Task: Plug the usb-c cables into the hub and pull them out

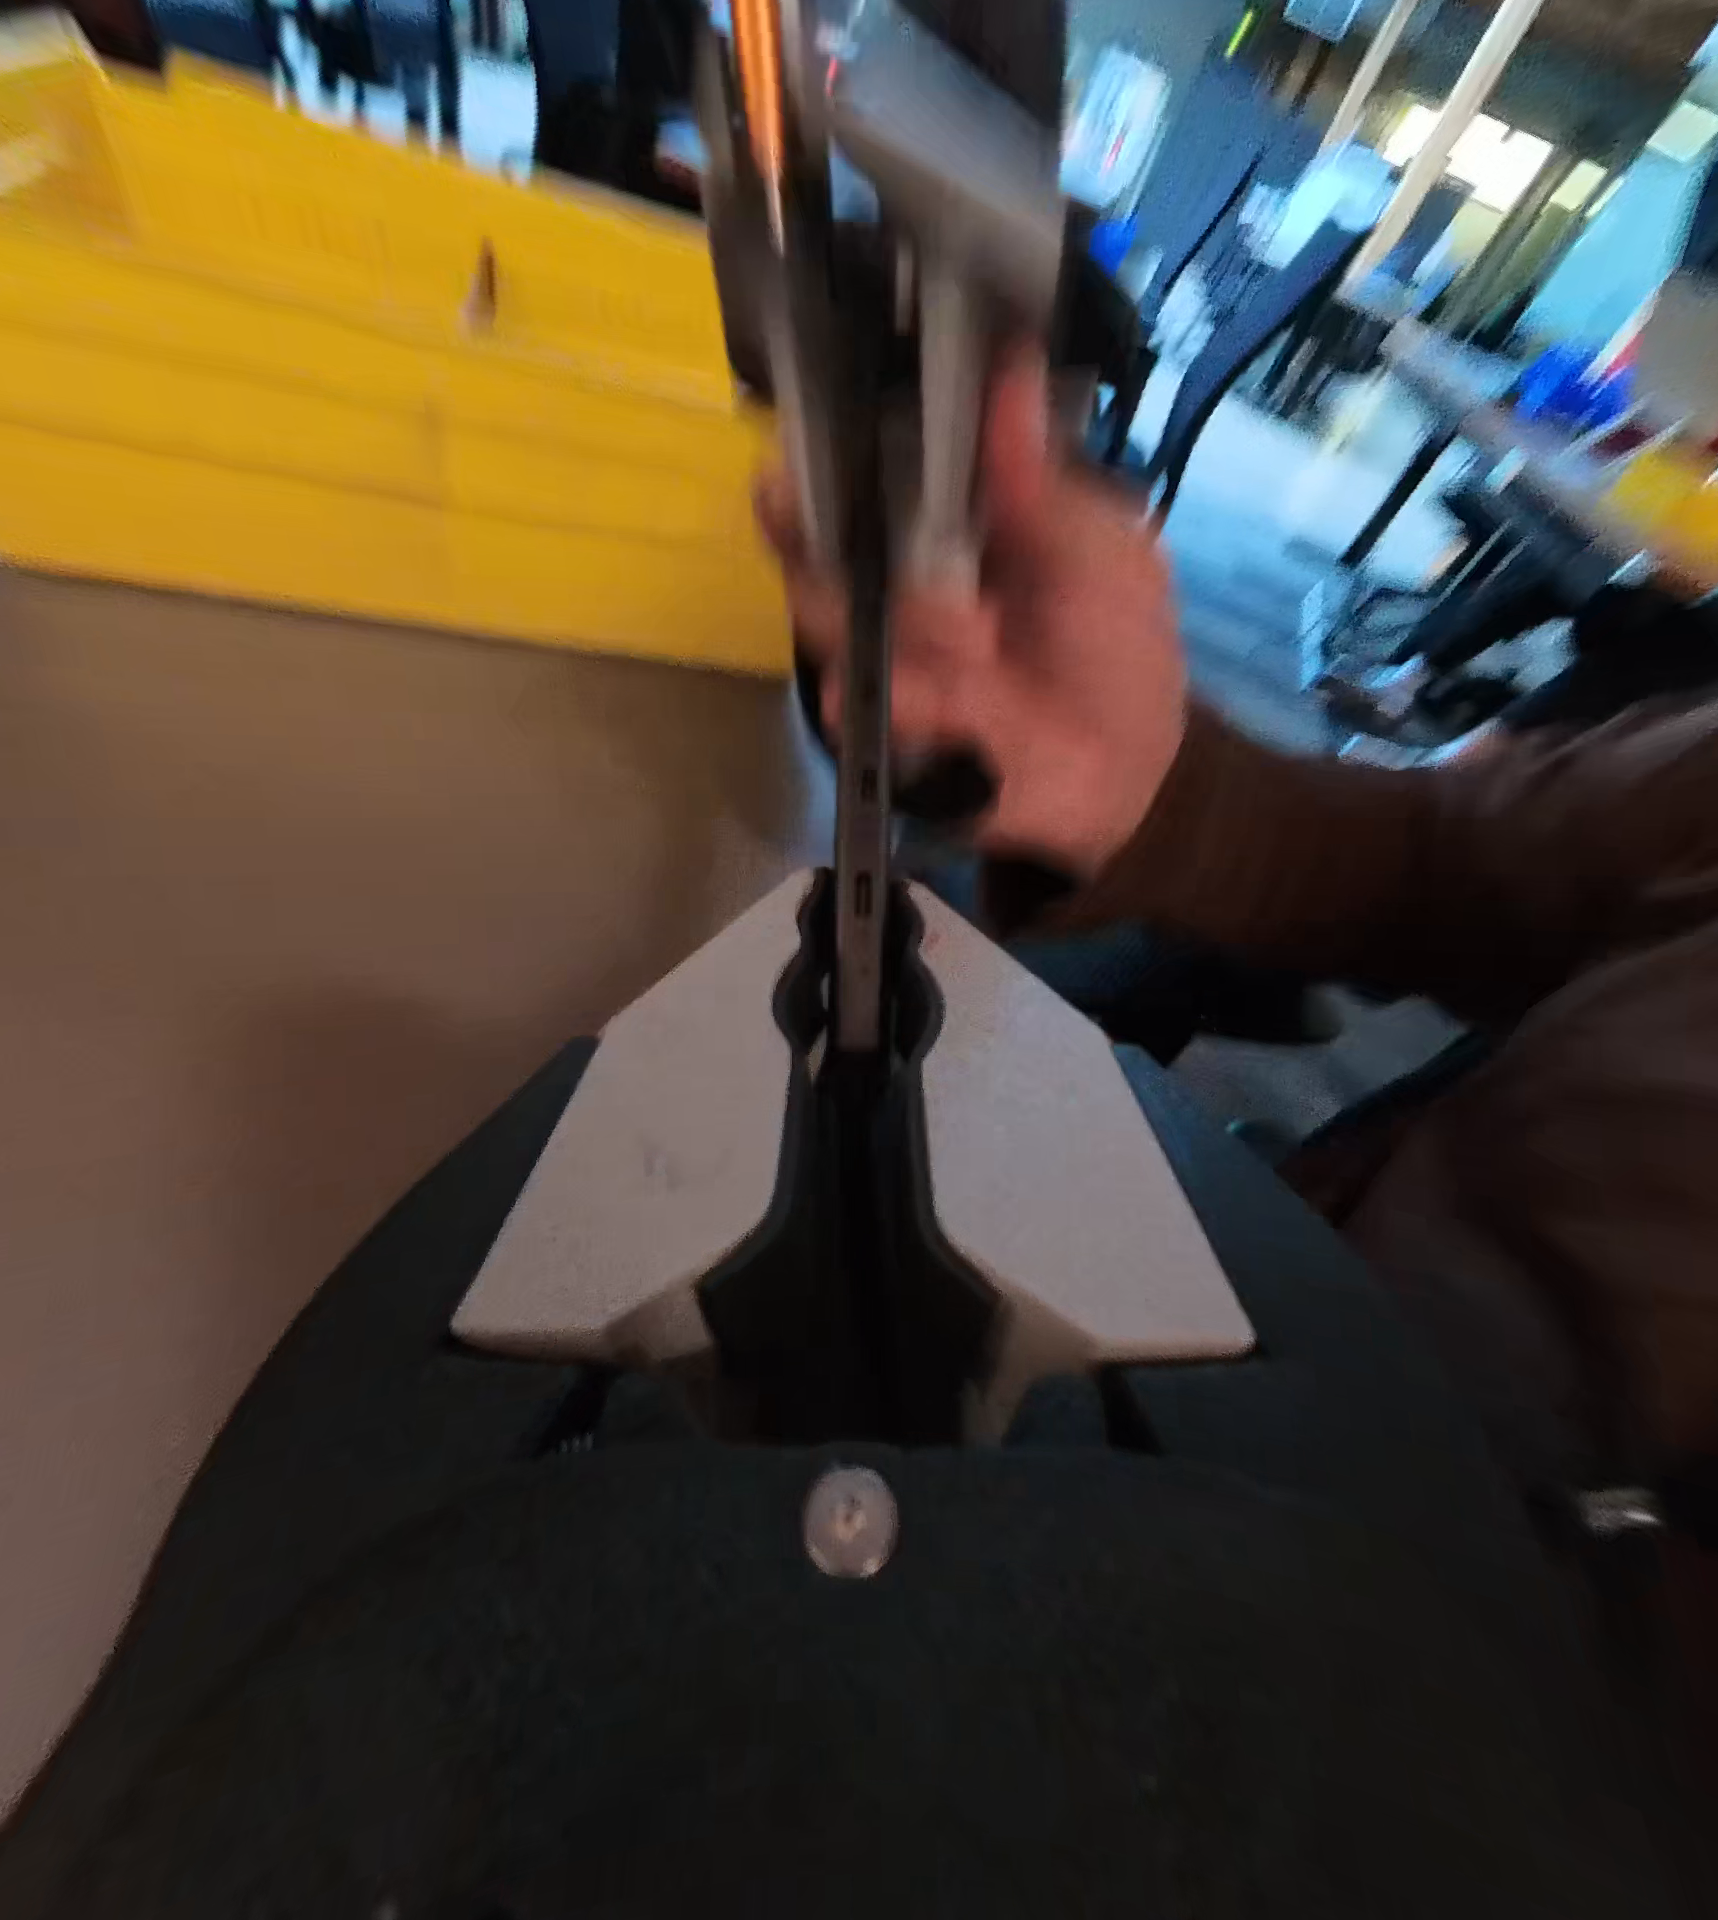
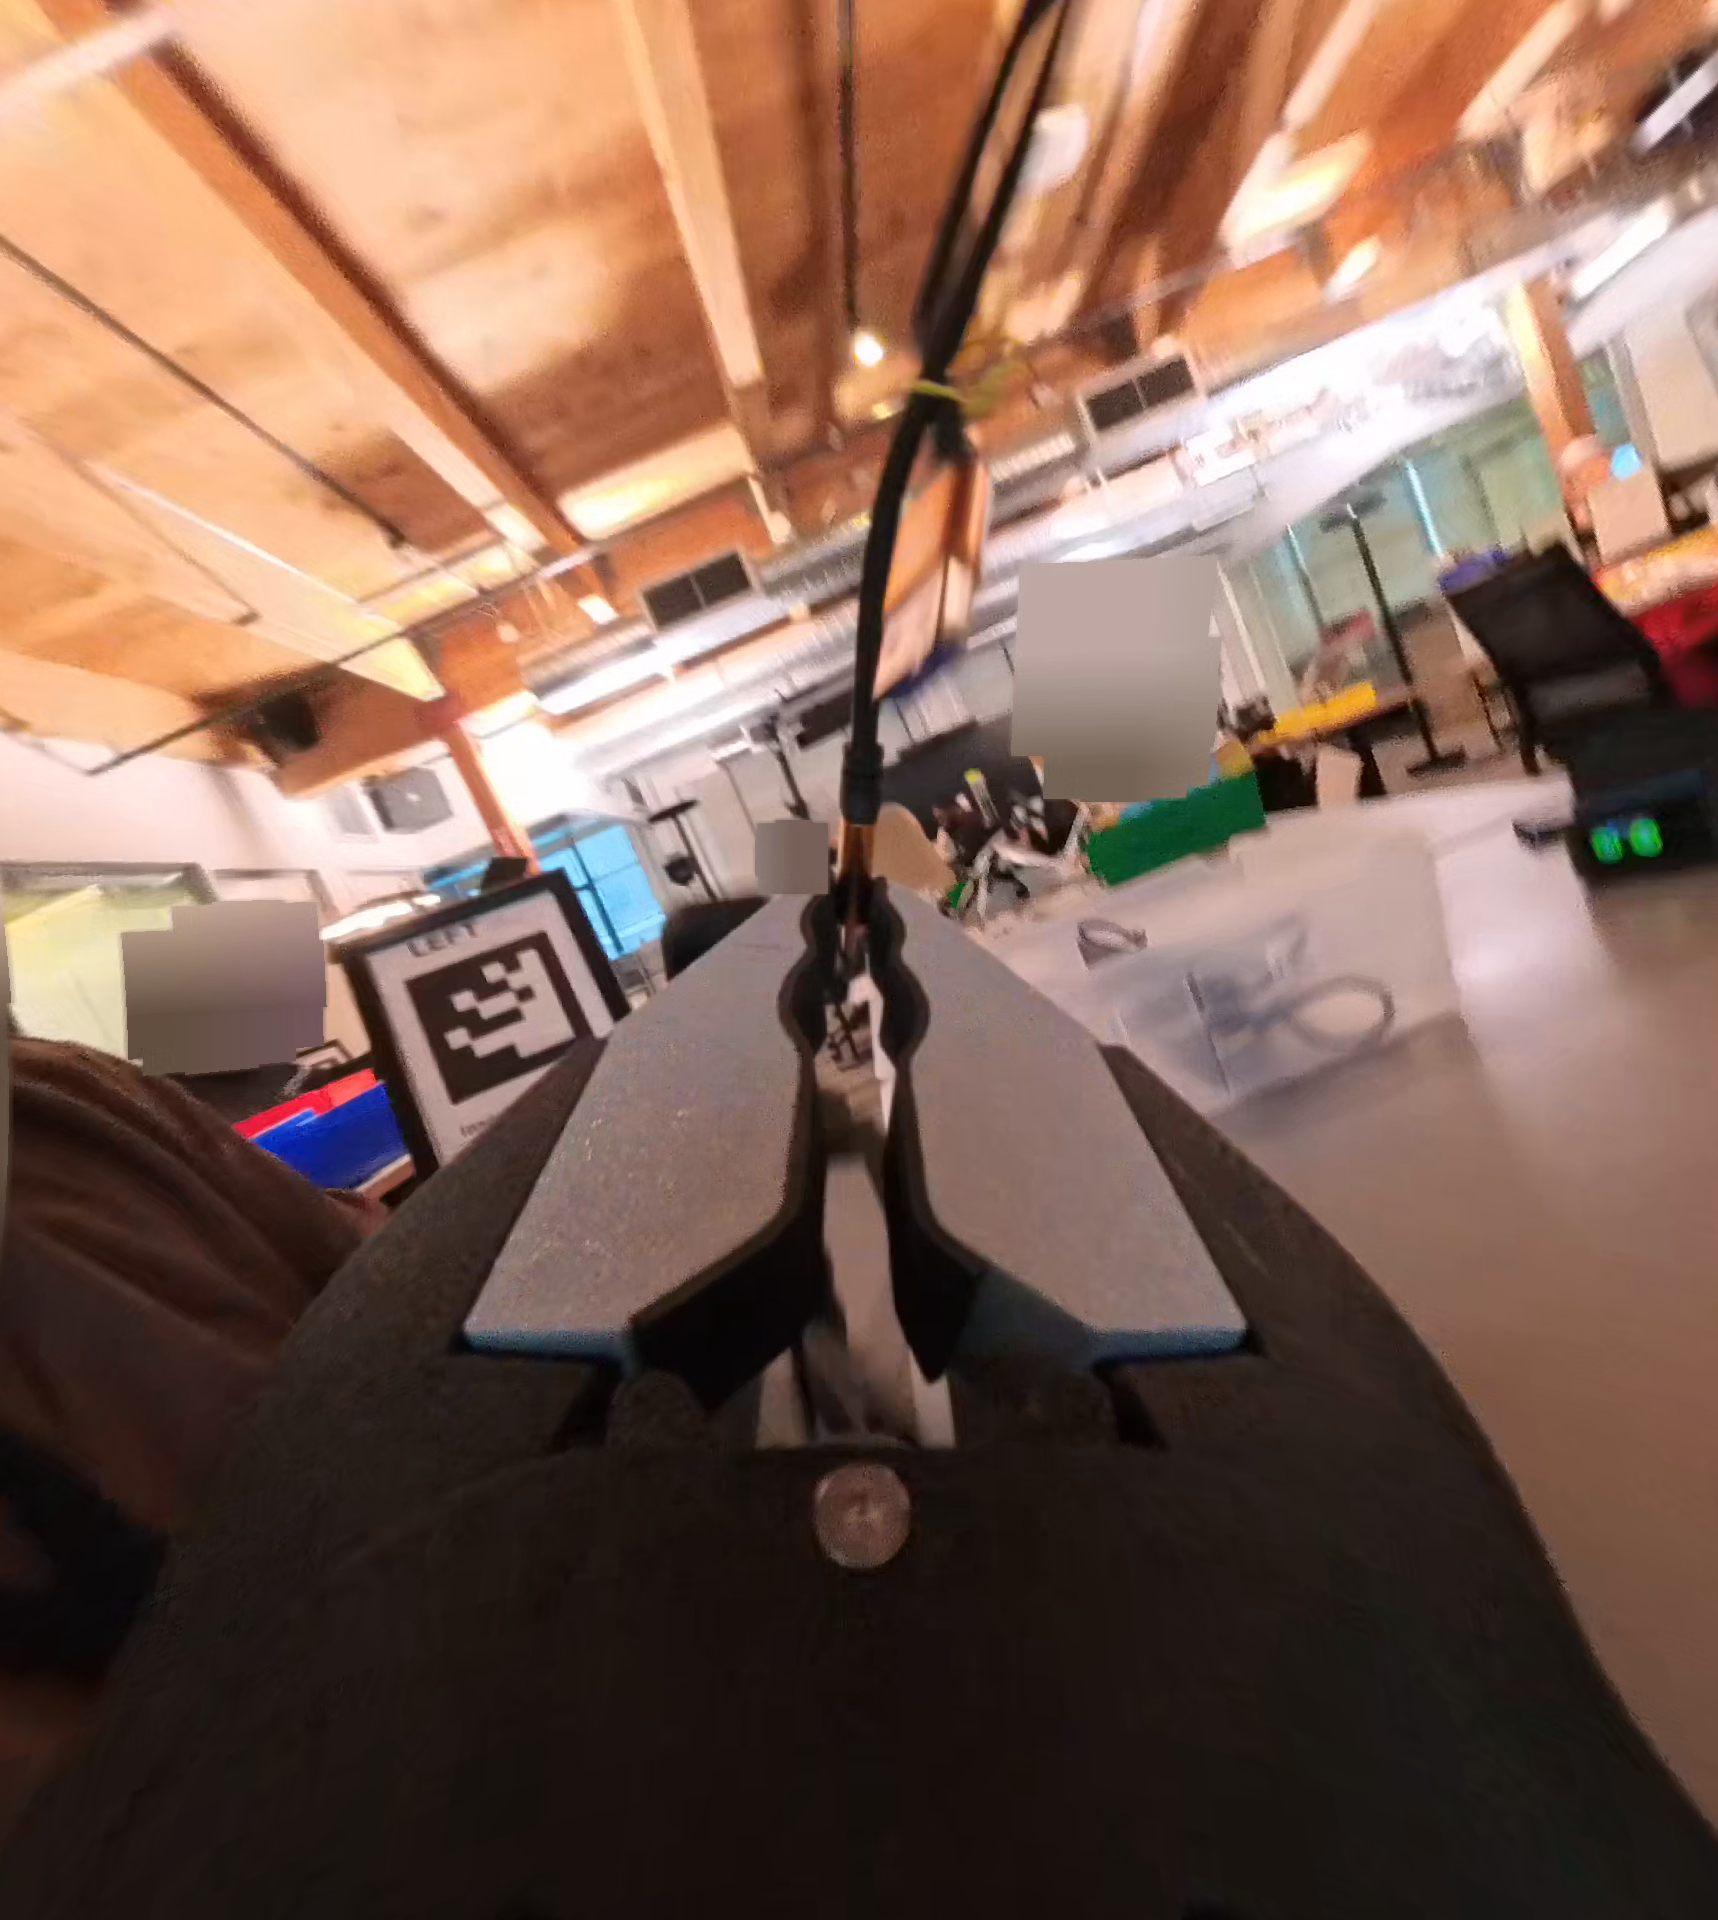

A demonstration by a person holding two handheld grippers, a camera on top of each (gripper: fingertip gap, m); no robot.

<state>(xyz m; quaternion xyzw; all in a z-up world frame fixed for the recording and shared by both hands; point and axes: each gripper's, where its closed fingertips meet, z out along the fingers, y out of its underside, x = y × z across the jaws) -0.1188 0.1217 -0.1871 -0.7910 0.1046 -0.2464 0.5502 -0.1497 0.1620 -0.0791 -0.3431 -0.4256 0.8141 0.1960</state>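
Note:
In the left wrist view my left gripper [image 1: 860, 914] is shut on a thin grey hub [image 1: 860, 727], held edge-on and upright, with small ports along its edge. Behind it a person's hand [image 1: 1021, 644] in a brown sleeve holds the other gripper [image 1: 886, 260], blurred by motion. In the right wrist view my right gripper [image 2: 855, 935] is shut on the plug end of a black USB-C cable [image 2: 876, 623], which rises up and out of the top of the frame. The plug tip is hidden between the fingers.
A yellow bin [image 1: 315, 395] stands on the tan table [image 1: 211, 883] at the left. In the right wrist view a clear box [image 2: 1281, 997] with cables sits on the table, a black device [image 2: 1655, 810] with green lights stands farther right, and a marker board [image 2: 491, 1018] stands at the left. My hands' fingertips stand some 12 centimetres from each other.

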